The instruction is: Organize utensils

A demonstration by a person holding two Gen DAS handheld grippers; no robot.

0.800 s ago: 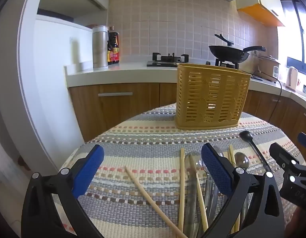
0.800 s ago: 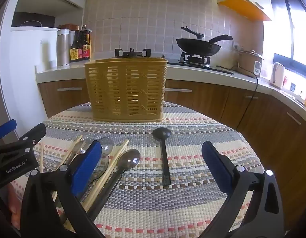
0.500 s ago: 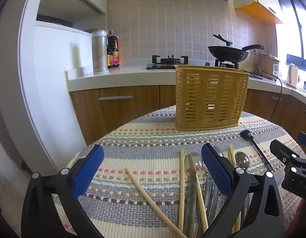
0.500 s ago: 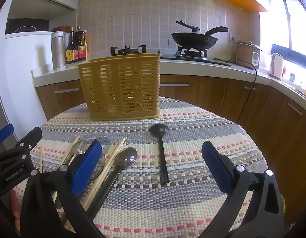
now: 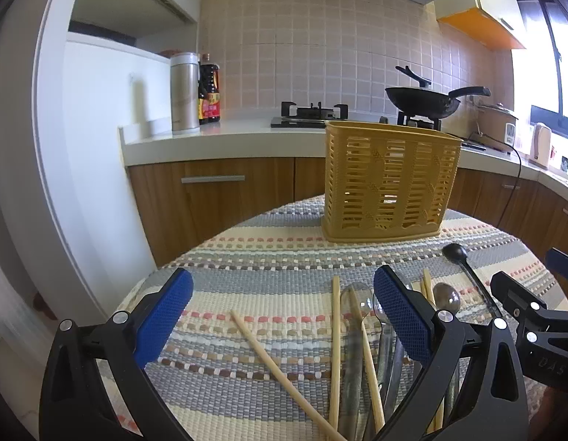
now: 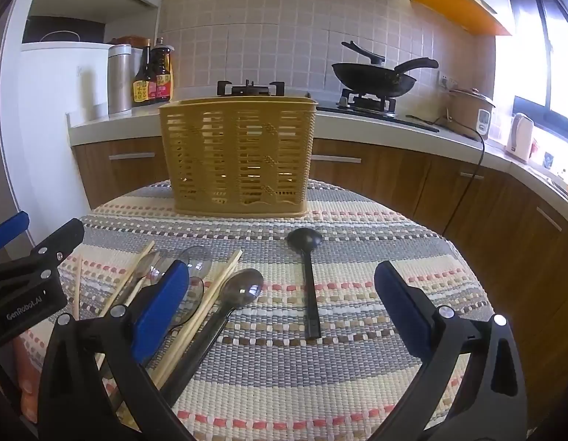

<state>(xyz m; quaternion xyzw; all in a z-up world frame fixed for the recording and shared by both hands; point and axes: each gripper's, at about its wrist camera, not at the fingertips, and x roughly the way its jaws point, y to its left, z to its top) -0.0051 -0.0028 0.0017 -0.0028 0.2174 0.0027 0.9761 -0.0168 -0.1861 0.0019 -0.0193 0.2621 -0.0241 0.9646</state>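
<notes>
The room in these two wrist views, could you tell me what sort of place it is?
Most likely a home kitchen. A black wok sits on a gas stove against a tiled wall, sauce bottles stand on the counter, and a rice cooker is plugged in near the window.

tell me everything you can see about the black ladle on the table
The black ladle looks like matte plastic: a small round bowl and a long, thin, straight handle with a squared end. It lies flat on the striped woven tablecloth, bowl toward the yellow slotted basket but apart from it, handle pointing back toward the cameras. It sits alone to the right of the pile of chopsticks and spoons, with nothing but the cloth touching it. The open right gripper hovers near its handle without contact.
</notes>
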